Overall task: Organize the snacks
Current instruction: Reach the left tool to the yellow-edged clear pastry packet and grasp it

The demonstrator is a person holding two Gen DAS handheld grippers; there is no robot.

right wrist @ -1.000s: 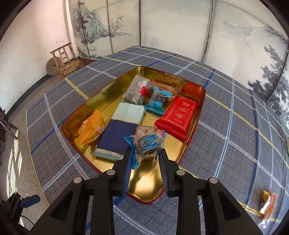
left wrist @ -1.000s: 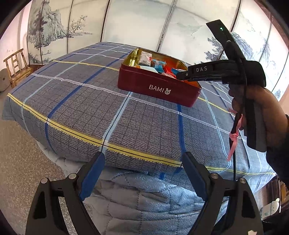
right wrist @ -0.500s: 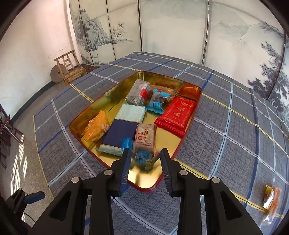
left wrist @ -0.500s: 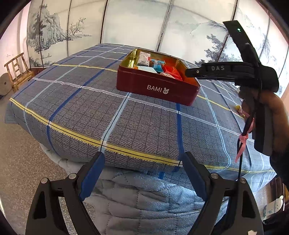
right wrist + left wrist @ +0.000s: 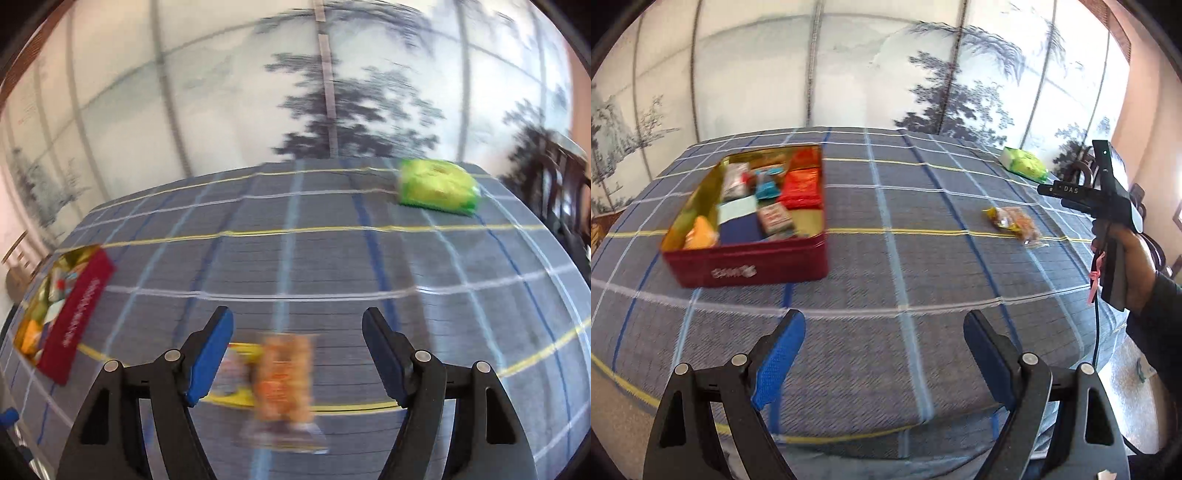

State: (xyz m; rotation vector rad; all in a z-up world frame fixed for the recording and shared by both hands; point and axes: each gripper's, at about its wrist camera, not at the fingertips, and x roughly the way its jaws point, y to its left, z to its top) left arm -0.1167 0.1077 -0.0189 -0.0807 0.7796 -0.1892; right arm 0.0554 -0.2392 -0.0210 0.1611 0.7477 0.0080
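A red tin (image 5: 746,267) with a gold inside holds several snack packets and stands on the checked blue cloth at the left; it also shows at the left edge of the right wrist view (image 5: 79,314). An orange snack packet (image 5: 282,373) lies on the cloth between my right gripper's open fingers (image 5: 297,354), below them; it also shows in the left wrist view (image 5: 1012,221). A green packet (image 5: 436,186) lies far right (image 5: 1025,164). My left gripper (image 5: 884,350) is open and empty above the cloth's near edge. The right gripper's body (image 5: 1108,206) is at the right.
The cloth-covered table (image 5: 905,258) has its near edge under my left gripper and drops off at the right. A painted folding screen (image 5: 849,74) stands behind it. Dark wooden chairs (image 5: 554,184) stand at the far right.
My right gripper dropped the blue packet into the tin, opened wide and swung right to above the orange packet. My left gripper turned right and moved over the cloth.
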